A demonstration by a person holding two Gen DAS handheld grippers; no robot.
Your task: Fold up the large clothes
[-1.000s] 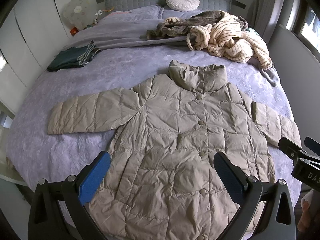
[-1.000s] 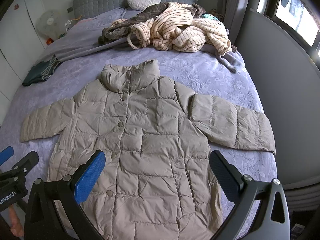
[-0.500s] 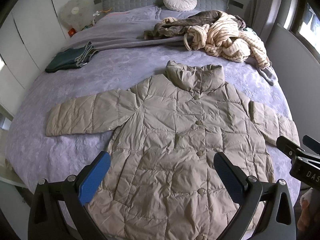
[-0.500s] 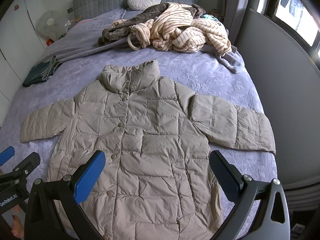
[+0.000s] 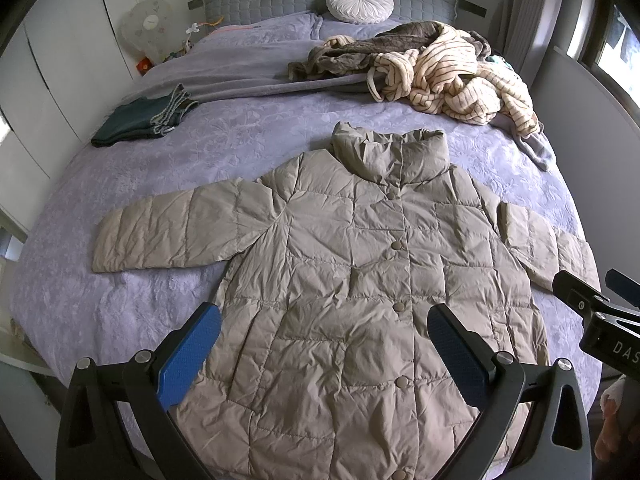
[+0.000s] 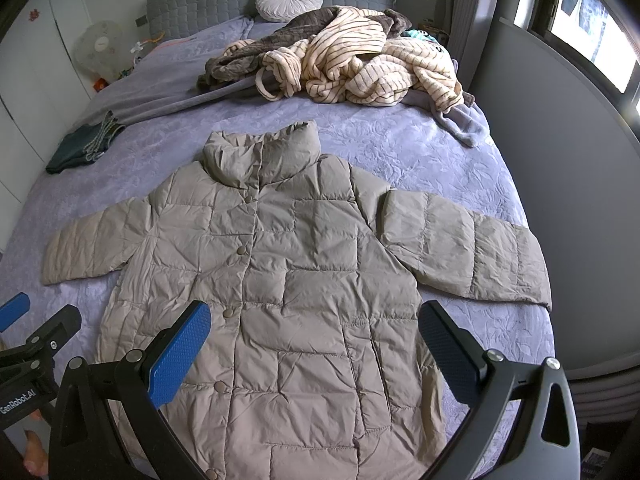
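A beige quilted puffer jacket point(image 5: 344, 264) lies flat and buttoned, front up, on the lilac bed, both sleeves spread sideways; it also shows in the right wrist view point(image 6: 304, 276). My left gripper point(image 5: 324, 344) is open and empty, held above the jacket's lower half. My right gripper point(image 6: 314, 340) is open and empty, also above the lower half, to the right of the left one. The right gripper shows at the right edge of the left wrist view point(image 5: 600, 312). The left gripper shows at the left edge of the right wrist view point(image 6: 28, 336).
A heap of striped cream and brown clothes point(image 5: 432, 68) lies at the far right of the bed point(image 5: 248, 148). A folded dark green garment point(image 5: 140, 120) lies at the far left. A round pillow point(image 5: 360, 2) leans on the headboard. A grey wall panel point(image 6: 560, 160) runs along the right side.
Both grippers have drifted slightly; the jacket sits a little lower and further right in the left wrist view. Nothing was taken hold of and both jaws stay open.
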